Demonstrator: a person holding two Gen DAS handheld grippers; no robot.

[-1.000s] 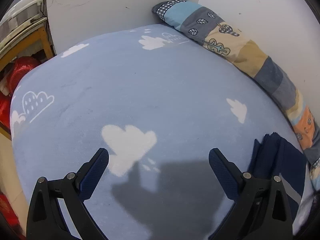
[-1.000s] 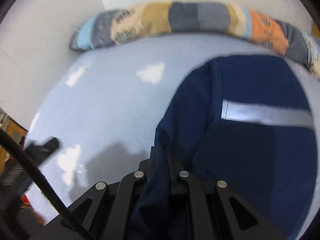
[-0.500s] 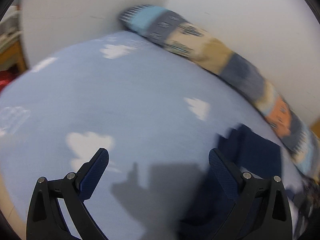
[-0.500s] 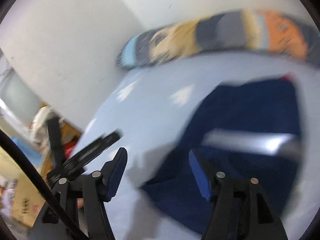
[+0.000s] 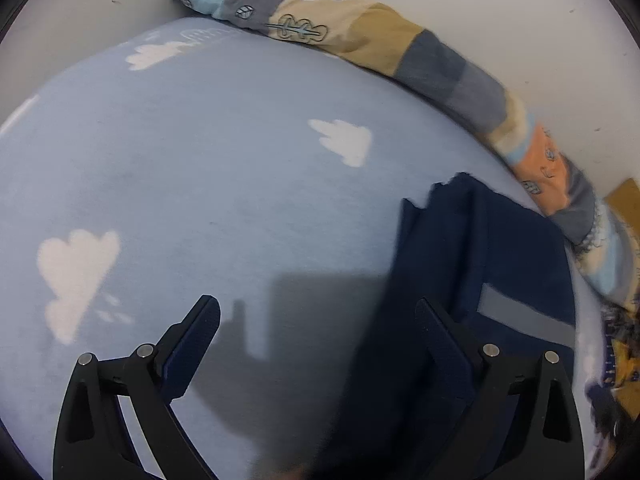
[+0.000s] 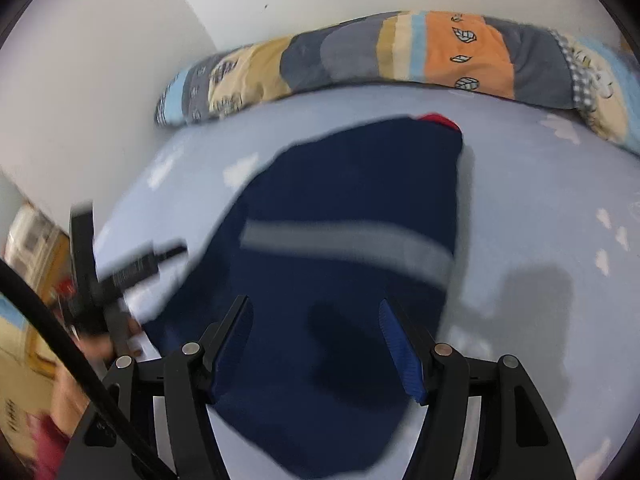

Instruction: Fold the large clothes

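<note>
Both the left gripper (image 5: 318, 330) and the right gripper (image 6: 316, 330) are held angled downward, jaws spread wide, nothing gripped.

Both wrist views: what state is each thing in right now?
Navy garment: lying folded on the bed, grey stripe up, held by neither gripper.
Left gripper: open, nothing between its fingers.
Right gripper: open, above the garment.
Patchwork bolster: lying along the wall.

Right gripper (image 6: 316, 344): black arms, blue ribbed pads, silver screws, black cable; left gripper (image 5: 318, 344) alike.
</note>
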